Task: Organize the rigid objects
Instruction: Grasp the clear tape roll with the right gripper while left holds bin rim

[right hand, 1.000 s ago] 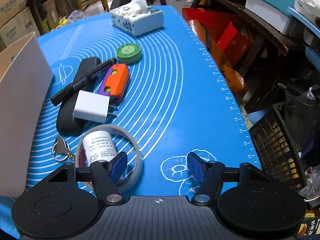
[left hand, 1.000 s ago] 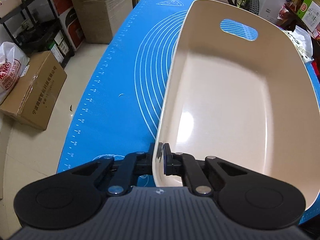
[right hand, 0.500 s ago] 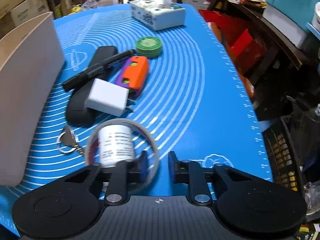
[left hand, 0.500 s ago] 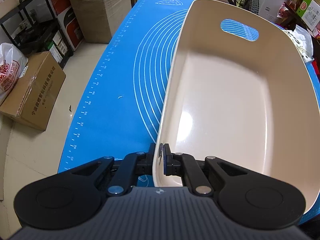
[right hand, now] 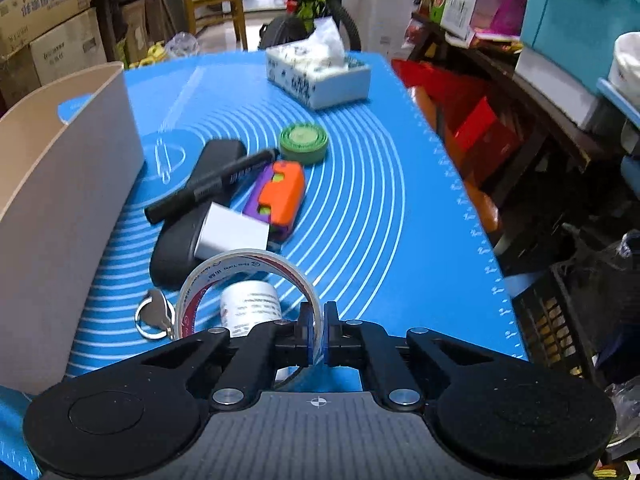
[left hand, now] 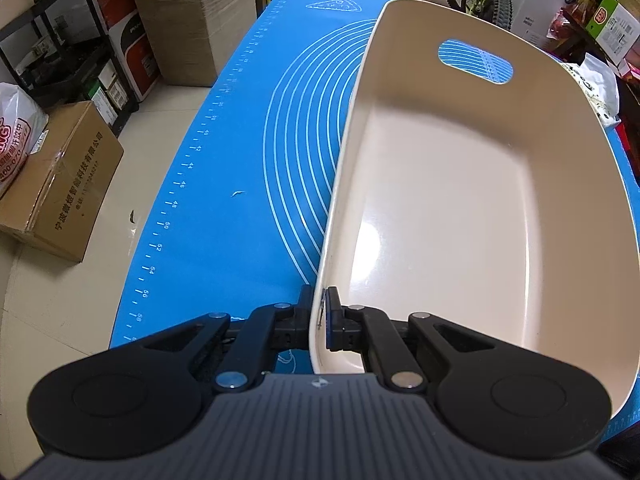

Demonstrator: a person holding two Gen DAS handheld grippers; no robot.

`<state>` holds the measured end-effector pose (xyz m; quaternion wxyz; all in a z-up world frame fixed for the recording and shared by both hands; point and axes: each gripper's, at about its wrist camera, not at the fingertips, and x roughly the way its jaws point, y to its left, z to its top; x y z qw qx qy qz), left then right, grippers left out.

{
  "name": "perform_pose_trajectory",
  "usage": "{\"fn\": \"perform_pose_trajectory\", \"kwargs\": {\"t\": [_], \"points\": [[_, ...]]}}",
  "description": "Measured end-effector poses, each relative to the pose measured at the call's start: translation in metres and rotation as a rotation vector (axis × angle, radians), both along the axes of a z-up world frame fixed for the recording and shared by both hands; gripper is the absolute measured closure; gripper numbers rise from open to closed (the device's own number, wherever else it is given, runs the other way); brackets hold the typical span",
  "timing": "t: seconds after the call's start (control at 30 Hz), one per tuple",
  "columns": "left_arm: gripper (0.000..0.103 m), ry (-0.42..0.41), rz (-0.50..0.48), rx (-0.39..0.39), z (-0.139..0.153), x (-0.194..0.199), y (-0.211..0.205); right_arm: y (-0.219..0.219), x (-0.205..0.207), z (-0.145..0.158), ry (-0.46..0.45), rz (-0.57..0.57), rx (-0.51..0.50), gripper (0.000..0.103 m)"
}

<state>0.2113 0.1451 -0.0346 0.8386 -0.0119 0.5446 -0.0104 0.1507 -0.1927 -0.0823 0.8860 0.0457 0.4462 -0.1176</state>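
The left hand-held gripper [left hand: 320, 320] pinches the empty bin [left hand: 460, 208] by its rim; the right hand-held gripper [right hand: 318, 336], just closed, pinches the tape roll [right hand: 248, 276] off the worktop [right hand: 380, 220]. Nothing is binned yet.

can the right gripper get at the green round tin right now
Probably not yet: the right gripper has just closed on the tape roll rim, so its jaws are occupied. The green tin itself lies uncovered on the mat, further out.
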Motion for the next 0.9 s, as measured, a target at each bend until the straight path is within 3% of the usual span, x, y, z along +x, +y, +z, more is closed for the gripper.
{"fn": "perform_pose_trajectory", "kwargs": {"t": [0.9], "points": [[0.098, 0.001, -0.041, -0.026, -0.004, 0.001, 0.005, 0.0, -0.001, 0.042, -0.16, -0.042, 0.041, 0.087]]}}
